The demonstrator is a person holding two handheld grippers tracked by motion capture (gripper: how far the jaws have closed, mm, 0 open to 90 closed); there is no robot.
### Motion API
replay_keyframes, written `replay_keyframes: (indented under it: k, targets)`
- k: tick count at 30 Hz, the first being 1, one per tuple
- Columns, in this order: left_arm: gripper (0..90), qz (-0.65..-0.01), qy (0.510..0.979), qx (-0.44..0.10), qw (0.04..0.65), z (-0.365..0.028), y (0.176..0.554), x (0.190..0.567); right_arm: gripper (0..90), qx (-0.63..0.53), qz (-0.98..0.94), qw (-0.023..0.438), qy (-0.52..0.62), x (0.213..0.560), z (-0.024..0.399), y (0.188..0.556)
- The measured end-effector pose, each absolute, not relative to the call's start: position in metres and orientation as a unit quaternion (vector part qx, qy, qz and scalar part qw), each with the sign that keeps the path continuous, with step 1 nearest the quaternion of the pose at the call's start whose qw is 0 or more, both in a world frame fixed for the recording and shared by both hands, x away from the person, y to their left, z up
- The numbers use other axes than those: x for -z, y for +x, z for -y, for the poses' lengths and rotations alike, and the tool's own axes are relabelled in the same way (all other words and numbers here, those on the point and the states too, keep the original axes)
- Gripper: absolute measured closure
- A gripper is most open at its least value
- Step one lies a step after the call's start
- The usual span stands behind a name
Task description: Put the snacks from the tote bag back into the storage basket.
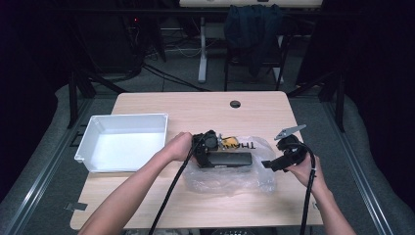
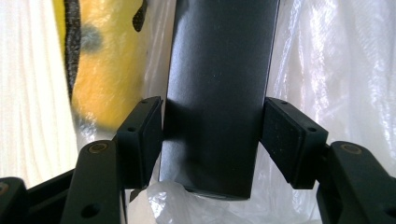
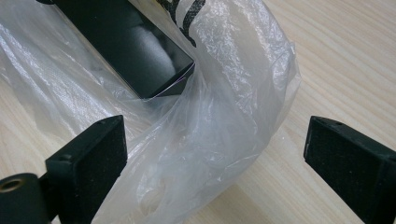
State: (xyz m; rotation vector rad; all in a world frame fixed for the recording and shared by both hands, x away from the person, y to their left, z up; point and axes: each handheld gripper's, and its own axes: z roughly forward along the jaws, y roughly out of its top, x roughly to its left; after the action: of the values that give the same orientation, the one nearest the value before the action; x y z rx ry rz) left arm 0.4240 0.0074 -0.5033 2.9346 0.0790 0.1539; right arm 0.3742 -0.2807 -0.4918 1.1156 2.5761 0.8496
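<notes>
One black box (image 1: 229, 159), long and flat, lies on a clear plastic bag (image 1: 230, 178) near the middle of the table (image 1: 195, 105), its near end toward the person's left hand and its far end pointing at the right gripper (image 1: 266, 164). Judging by how the film spreads under and around it, the box is being drawn out of the bag, or slid into it, and the two tools split that work. The left gripper (image 1: 210, 159) straddles the near end of the box: in the left gripper view its pads (image 2: 148, 135) sit at half width on either flank of the box (image 2: 217, 93), the left one touching or nearly so, the right one with a sliver of gap, so I would not call it a firm clamp yet. The right gripper stands wide apart around the bag's bunched mouth (image 3: 219, 135), its pads (image 3: 95, 156) clear of the film, probably ready to pin the bag so the box can move freely. Something yellow with black print (image 1: 231, 142) lies in the bag just behind the box. A white bin (image 1: 122, 142) waits empty at the left, likely the box's destination.
</notes>
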Motion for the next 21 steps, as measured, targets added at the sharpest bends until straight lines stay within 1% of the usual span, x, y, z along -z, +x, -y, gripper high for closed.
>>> replay_keyframes:
  k: [4,9,11,14,15,16,21]
  targets:
    - [38.4,-0.026,0.994,-0.047,0.094,-0.005,0.425,0.507,5.7,-0.285,-0.875,0.102,0.377,0.493,0.280,0.374]
    - [39.0,-0.021,0.996,-0.036,0.085,-0.002,0.425,0.509,5.7,-0.283,-0.877,0.099,0.375,0.495,0.278,0.375]
    - [38.8,-0.018,0.996,-0.042,0.078,0.001,0.424,0.512,5.6,-0.282,-0.876,0.102,0.378,0.496,0.277,0.375]
    - [39.0,-0.013,0.997,-0.036,0.068,0.005,0.425,0.515,5.6,-0.281,-0.879,0.100,0.372,0.496,0.275,0.375]
    - [39.0,-0.007,0.997,-0.046,0.060,0.006,0.425,0.517,5.6,-0.280,-0.879,0.099,0.372,0.496,0.275,0.375]
    - [39.5,-0.013,0.997,-0.046,0.063,0.007,0.424,0.518,5.6,-0.281,-0.878,0.099,0.373,0.496,0.274,0.375]
    - [43.3,-0.004,0.997,-0.045,0.067,0.008,0.423,0.514,5.4,-0.281,-0.880,0.097,0.371,0.497,0.275,0.375]
